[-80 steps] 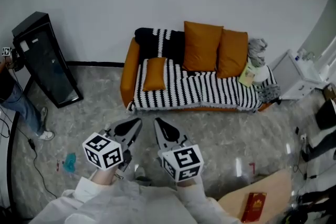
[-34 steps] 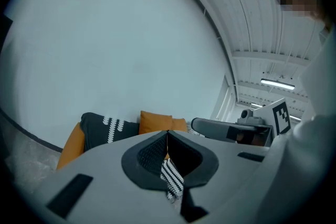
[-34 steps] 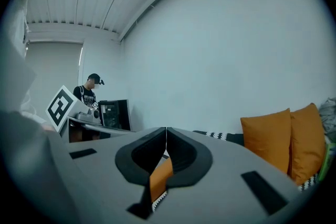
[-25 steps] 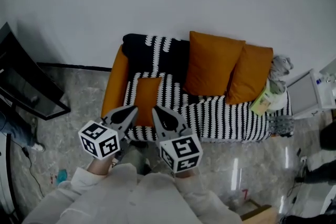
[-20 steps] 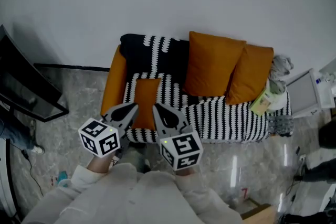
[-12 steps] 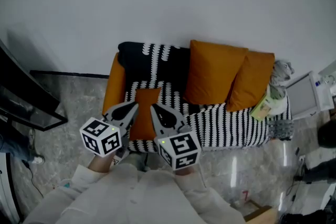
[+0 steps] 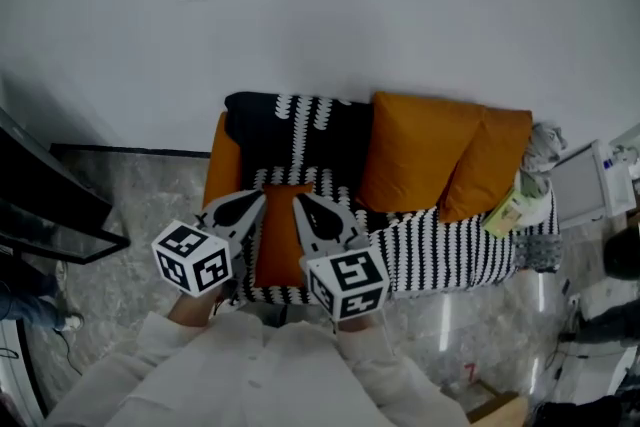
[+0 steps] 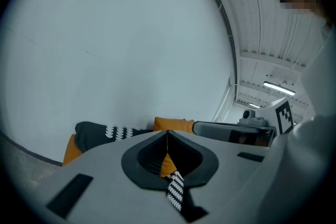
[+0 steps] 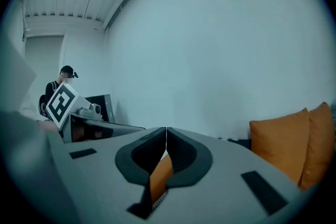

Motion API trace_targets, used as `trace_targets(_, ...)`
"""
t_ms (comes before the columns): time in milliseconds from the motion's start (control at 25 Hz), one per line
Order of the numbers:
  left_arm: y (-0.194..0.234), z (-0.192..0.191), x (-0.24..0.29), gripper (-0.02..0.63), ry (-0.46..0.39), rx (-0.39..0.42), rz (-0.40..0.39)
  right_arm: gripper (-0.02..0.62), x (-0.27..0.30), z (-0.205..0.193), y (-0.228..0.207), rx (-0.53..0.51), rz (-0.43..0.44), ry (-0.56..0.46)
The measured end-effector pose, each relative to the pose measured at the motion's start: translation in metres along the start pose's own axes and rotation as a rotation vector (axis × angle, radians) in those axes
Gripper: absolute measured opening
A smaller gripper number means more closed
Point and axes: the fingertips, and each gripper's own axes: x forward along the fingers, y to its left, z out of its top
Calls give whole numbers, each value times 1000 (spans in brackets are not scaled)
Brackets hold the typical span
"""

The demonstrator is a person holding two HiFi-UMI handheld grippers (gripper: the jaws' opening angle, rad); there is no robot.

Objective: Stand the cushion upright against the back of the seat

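A small orange cushion lies flat on the left part of the sofa seat, on a black-and-white striped throw. It shows through the jaw openings in the left gripper view and the right gripper view. My left gripper and right gripper hang side by side over this cushion, both shut and holding nothing, apart from it. Two larger orange cushions stand upright against the sofa back.
The orange sofa arm is at the left. A black cabinet stands at the far left, a white unit at the right. A grey bundle and a pale packet sit at the sofa's right end. A person stands far off.
Both grippers have come forward to the sofa, still shut. Their tips, earlier at the seat's front edge, now hang over the small cushion. The sofa looks nearer.
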Motion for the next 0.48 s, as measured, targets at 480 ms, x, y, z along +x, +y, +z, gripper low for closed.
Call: trace_targets(480,29,-2,20,8,64,-51,-54,12,34,-8,-17,40,-48,64)
